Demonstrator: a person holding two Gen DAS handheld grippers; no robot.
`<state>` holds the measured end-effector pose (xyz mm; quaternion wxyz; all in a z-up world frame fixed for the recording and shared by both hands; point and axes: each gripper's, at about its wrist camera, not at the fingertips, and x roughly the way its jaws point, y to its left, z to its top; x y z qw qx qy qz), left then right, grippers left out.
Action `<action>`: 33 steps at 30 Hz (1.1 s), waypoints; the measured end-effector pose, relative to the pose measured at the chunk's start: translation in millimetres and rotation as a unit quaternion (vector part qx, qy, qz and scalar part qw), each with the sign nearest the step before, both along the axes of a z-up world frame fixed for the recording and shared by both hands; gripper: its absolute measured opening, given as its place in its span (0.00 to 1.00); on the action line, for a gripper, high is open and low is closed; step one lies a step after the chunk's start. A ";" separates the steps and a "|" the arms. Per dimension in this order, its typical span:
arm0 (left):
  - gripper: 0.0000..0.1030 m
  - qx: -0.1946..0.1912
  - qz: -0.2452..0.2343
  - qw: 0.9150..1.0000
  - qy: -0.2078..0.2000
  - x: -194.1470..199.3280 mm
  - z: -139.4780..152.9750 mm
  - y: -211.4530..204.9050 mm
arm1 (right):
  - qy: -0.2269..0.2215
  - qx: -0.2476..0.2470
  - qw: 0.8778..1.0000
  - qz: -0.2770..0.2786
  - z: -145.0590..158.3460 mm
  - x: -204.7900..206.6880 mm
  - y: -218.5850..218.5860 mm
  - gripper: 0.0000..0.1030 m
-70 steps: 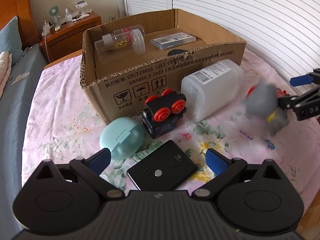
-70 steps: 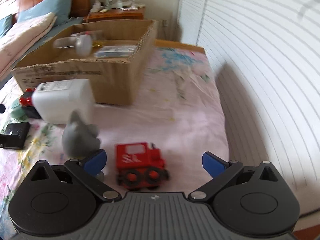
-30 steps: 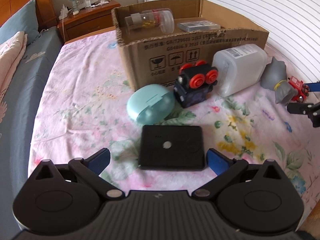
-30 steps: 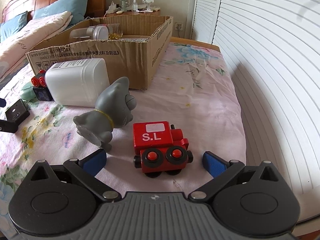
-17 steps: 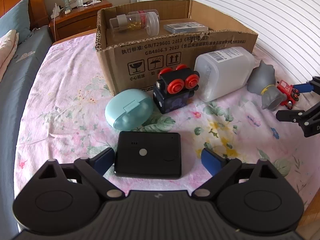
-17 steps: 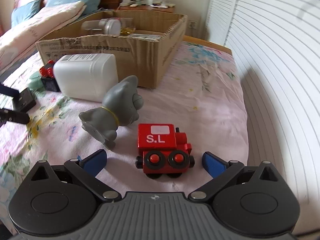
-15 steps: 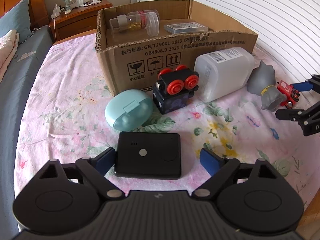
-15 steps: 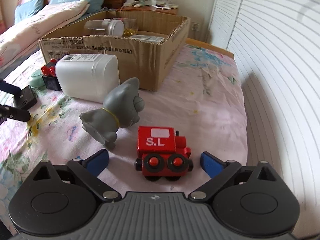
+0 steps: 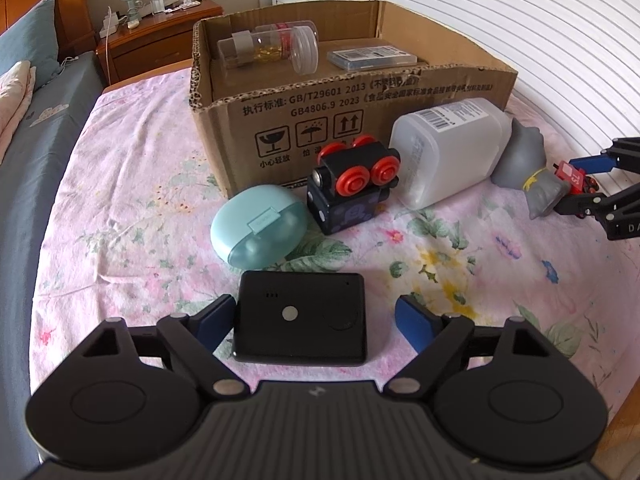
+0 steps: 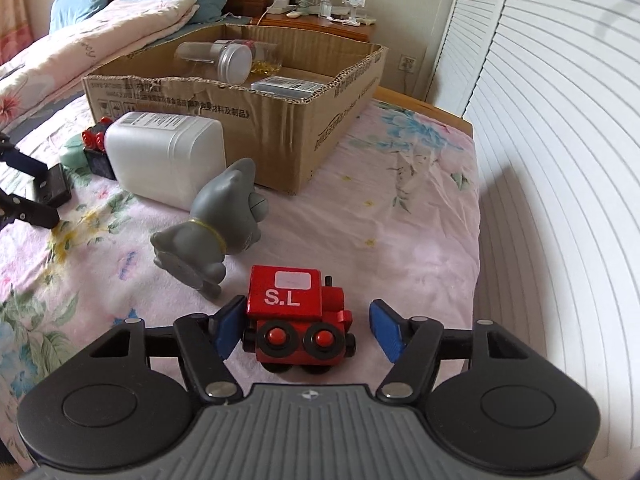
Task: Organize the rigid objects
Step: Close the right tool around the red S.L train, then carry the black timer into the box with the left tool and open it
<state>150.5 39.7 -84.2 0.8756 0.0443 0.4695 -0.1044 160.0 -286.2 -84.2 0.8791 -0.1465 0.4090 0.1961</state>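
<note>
My left gripper is open around a flat black device on the bedspread; its left pad is near the device's edge, its right pad apart. My right gripper is open around a red toy train marked S.L; both pads stand close to its sides with small gaps. A cardboard box holds a clear jar and a small flat pack. In front of it lie a mint case, a black toy with red wheels, a white plastic jug and a grey cat figure.
The bed's right edge runs along white slatted doors. A wooden nightstand with a small fan stands behind the box. Pillows and a folded quilt lie at the head of the bed.
Both grippers have narrowed a little and moved in: the left one around the black device, the right one around the red train. The objects have not moved.
</note>
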 end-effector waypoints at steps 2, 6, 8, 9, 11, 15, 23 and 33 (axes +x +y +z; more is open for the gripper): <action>0.83 0.000 0.001 1.000 0.000 1.3 -0.4 -1.2 | -0.002 0.002 1.000 0.001 -0.6 -0.9 3.1 0.69; 0.81 -0.001 0.003 1.000 0.000 1.6 -0.2 -2.1 | -0.005 0.007 1.000 0.007 -0.3 -2.8 7.3 0.56; 0.74 -0.001 0.000 1.000 -0.003 0.6 1.5 -2.8 | -0.007 0.005 1.000 0.004 0.7 -3.7 7.3 0.55; 0.68 -0.003 -0.001 1.000 -0.006 0.3 2.8 -2.8 | -0.008 0.004 1.000 0.002 0.8 -4.4 7.2 0.55; 0.68 -0.004 -0.003 1.000 -0.002 1.1 3.1 -2.8 | -0.007 0.002 1.000 -0.001 1.2 -6.1 7.6 0.55; 0.68 -0.003 -0.009 1.000 0.001 0.6 4.1 -3.9 | -0.009 -0.003 1.000 -0.005 4.6 -11.2 7.8 0.55; 0.67 -0.003 -0.035 0.999 0.000 -7.2 14.1 -6.7 | -0.011 0.002 1.000 -0.012 18.9 -18.7 2.4 0.55; 0.67 0.003 -0.049 0.999 -0.012 -11.9 20.5 -7.4 | -0.025 0.003 1.000 -0.003 34.4 -26.4 8.5 0.55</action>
